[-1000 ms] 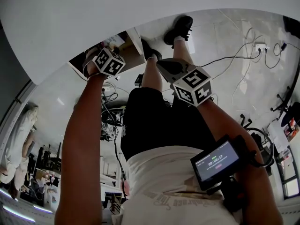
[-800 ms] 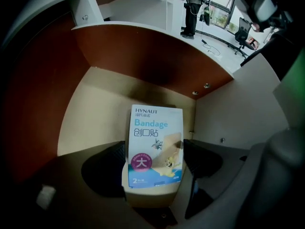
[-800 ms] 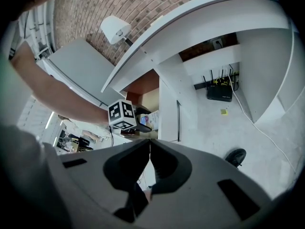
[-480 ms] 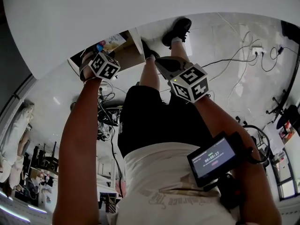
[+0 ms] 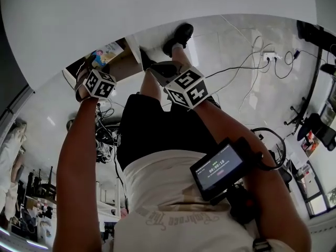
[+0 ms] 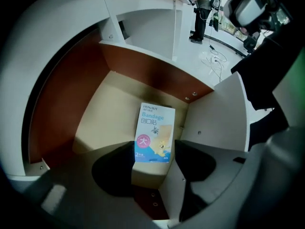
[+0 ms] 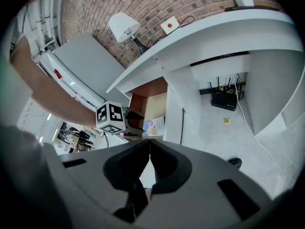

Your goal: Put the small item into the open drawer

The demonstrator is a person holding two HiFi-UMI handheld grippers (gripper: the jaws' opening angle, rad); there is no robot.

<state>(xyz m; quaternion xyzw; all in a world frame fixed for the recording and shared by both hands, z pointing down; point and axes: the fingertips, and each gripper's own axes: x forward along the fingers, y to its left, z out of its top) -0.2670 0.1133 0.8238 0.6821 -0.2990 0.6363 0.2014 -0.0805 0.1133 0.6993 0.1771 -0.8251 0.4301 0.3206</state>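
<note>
Blue and white box [image 6: 154, 133], tan drawer [image 6: 110, 112]

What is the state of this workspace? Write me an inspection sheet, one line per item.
Surface: white desk, top bare in the head view; a lamp stands at its far end.
Job's things: bandage box lies flat in the open drawer.
Clutter: nothing seen in the drawer besides the box.
Grippers: left tool above the drawer, jaws apart though they have just been closing, box in line between them but not touched; right tool shut, empty.
Cables: loose cables run over the floor to a power strip; a tangle lies under the desk.
Surroundings: brick wall, pale floor.
</note>
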